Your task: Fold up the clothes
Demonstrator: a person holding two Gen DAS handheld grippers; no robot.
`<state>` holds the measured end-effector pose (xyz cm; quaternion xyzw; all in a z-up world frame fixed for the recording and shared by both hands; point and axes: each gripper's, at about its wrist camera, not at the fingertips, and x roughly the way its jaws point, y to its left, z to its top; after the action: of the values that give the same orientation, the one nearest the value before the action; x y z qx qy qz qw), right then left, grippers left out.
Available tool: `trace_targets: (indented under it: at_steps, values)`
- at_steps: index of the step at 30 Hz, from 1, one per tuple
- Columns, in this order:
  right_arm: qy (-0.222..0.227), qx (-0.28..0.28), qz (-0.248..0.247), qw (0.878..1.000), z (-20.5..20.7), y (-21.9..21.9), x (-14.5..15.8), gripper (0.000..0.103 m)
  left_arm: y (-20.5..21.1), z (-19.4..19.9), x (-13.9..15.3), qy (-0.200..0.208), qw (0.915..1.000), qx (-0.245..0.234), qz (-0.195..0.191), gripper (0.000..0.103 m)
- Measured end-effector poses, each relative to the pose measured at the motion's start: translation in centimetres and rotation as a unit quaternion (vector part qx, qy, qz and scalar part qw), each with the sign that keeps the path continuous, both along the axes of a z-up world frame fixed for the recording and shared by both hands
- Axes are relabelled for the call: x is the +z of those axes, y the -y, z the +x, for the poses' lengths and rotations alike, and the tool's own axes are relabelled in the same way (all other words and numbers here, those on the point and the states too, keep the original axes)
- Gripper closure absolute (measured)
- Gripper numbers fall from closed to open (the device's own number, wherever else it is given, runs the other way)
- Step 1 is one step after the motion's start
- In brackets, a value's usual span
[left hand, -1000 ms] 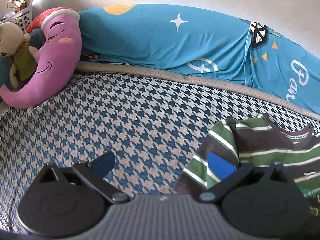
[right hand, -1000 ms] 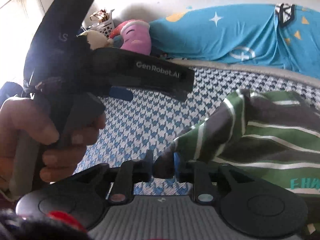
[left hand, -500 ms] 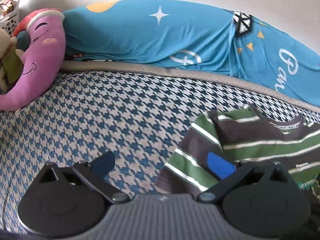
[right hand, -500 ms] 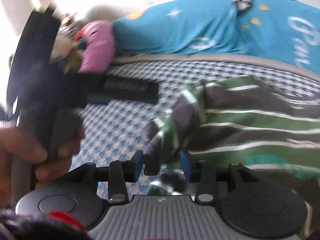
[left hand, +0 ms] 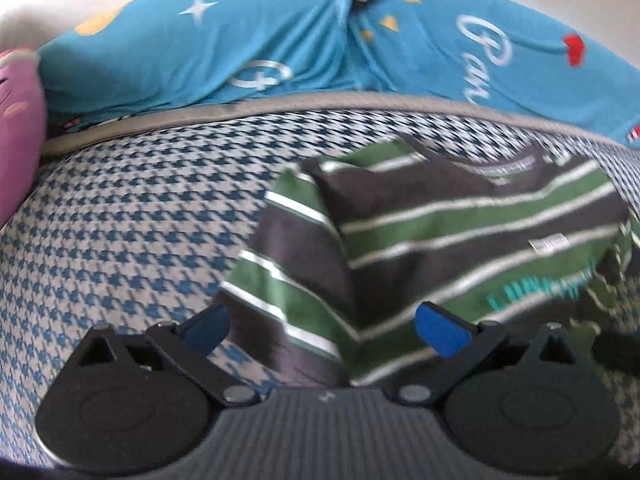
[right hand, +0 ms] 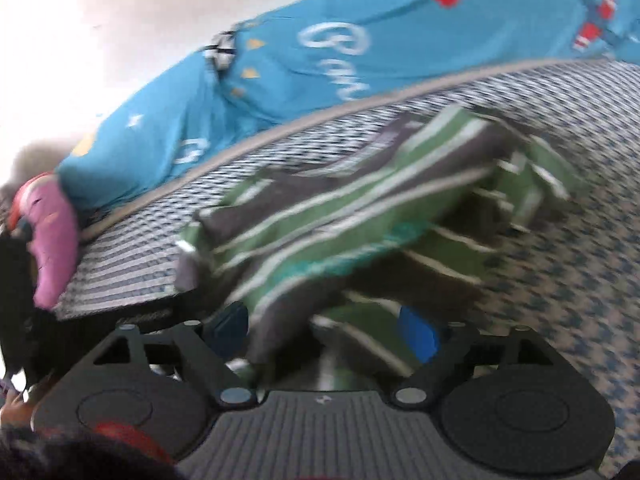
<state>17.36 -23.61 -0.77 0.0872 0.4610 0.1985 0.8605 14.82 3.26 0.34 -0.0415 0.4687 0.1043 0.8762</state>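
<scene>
A green, dark grey and white striped shirt lies crumpled on the houndstooth bed cover. My left gripper is open, and the shirt's left sleeve edge lies between its blue pads without being pinched. In the right wrist view the same shirt is blurred by motion. My right gripper is open wide, with a loose fold of the shirt hanging between its fingers.
A bright blue printed duvet runs along the back against the white wall. A pink moon pillow sits at the far left. Bare bed cover shows to the right of the shirt. Part of a hand shows at lower left.
My right gripper was shut on the shirt's sleeve, then opened and let it go. Both grippers swung to the right, and the shirt now lies between the left gripper's fingers.
</scene>
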Motion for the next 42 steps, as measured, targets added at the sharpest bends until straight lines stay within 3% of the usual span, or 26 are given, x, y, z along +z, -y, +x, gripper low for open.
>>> trace_targets:
  at_steps: [3,9,15,26,30,37,42]
  values:
    - [-0.007,-0.040,-0.011,0.999,0.5,1.7,-0.4,0.005,1.5,-0.1,-0.6,-0.008,0.9997,-0.023,0.007,0.000]
    - [-0.048,-0.077,-0.082,0.993,1.6,2.2,-2.1,0.004,3.5,-0.1,-2.0,-0.032,0.9983,-0.048,0.012,0.000]
    - [-0.073,-0.055,-0.100,0.991,1.9,2.2,-3.1,0.004,4.3,-0.1,-2.8,-0.037,0.9973,-0.055,0.032,0.000]
    - [-0.106,-0.080,-0.117,0.984,2.6,4.7,-4.4,0.003,3.7,-0.1,-4.0,-0.049,0.9977,-0.046,0.006,0.000]
    - [-0.102,-0.059,-0.129,0.985,2.3,4.4,-4.6,0.000,3.2,-0.2,-4.1,-0.051,0.9977,-0.045,-0.001,0.000]
    - [-0.080,-0.010,-0.212,0.974,1.4,2.4,-5.2,0.000,2.5,-0.6,-4.1,-0.056,0.9976,-0.033,-0.024,0.000]
    - [-0.074,-0.010,-0.206,0.976,1.1,3.1,-5.0,0.000,2.5,-0.8,-4.1,-0.053,0.9978,-0.031,-0.024,0.000]
